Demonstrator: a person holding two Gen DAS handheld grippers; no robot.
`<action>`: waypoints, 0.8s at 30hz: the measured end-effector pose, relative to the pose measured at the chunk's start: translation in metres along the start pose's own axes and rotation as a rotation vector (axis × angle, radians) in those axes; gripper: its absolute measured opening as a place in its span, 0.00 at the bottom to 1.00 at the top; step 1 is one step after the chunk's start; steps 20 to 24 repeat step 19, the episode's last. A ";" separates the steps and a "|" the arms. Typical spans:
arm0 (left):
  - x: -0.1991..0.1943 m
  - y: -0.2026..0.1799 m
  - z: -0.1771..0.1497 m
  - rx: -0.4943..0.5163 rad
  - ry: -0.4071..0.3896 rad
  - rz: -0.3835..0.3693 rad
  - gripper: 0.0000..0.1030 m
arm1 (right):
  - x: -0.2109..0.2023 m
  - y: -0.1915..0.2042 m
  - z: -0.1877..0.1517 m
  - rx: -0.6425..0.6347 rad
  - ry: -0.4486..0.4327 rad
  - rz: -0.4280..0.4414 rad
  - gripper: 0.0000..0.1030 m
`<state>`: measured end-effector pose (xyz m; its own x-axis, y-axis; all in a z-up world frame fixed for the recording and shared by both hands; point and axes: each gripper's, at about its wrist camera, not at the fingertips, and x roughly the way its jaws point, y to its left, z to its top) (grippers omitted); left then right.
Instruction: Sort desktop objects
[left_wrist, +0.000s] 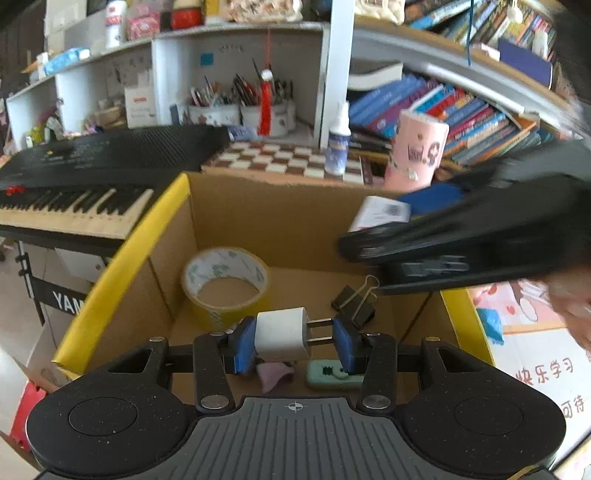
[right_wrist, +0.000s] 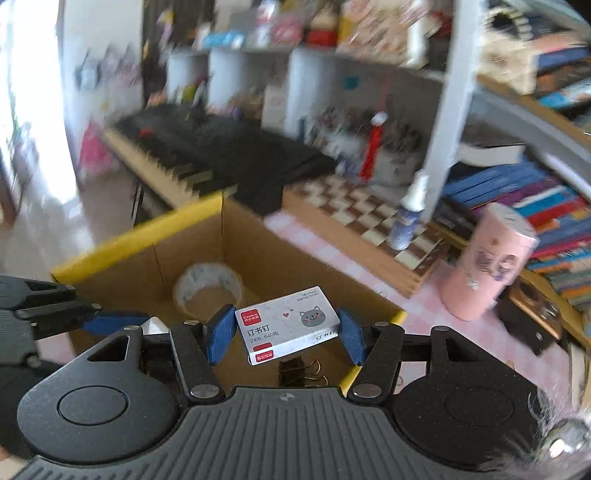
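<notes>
Cluttered study: bookshelves, keyboard, chessboard behind pink-check desk. Open cardboard box (left_wrist: 229, 221) straight below both my grippers. My left gripper (left_wrist: 293, 341) pinches white charger plug (left_wrist: 282, 334), prongs pointing right, low inside box above floor. My right gripper (right_wrist: 284, 334) clamps staple box (right_wrist: 288, 325) by short ends, long axis across fingers, hanging over box's right rim. Tape roll (left_wrist: 225, 282) and binder clip (left_wrist: 354, 301) lie on box floor. Left nearer drop, I judge.

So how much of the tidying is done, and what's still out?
Partly done. Already in the box: tape roll, binder clip, a green thing and a pink scrap. In hand: the left hand-held gripper holds a white plug over the box, and the right hand-held gripper holds a staple box above it. Still out on the desk: pink cup and glue bottle.
</notes>
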<state>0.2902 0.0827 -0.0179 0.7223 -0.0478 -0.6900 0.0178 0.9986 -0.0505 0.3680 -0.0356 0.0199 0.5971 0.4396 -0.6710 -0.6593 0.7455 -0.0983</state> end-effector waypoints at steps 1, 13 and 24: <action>0.004 -0.002 0.000 0.008 0.018 0.000 0.42 | 0.010 0.000 0.003 -0.022 0.031 0.010 0.56; 0.035 -0.012 0.002 0.037 0.170 0.032 0.41 | 0.103 0.020 0.012 -0.249 0.325 0.152 0.56; 0.035 -0.012 0.001 0.019 0.174 0.022 0.41 | 0.115 0.032 0.013 -0.342 0.375 0.162 0.56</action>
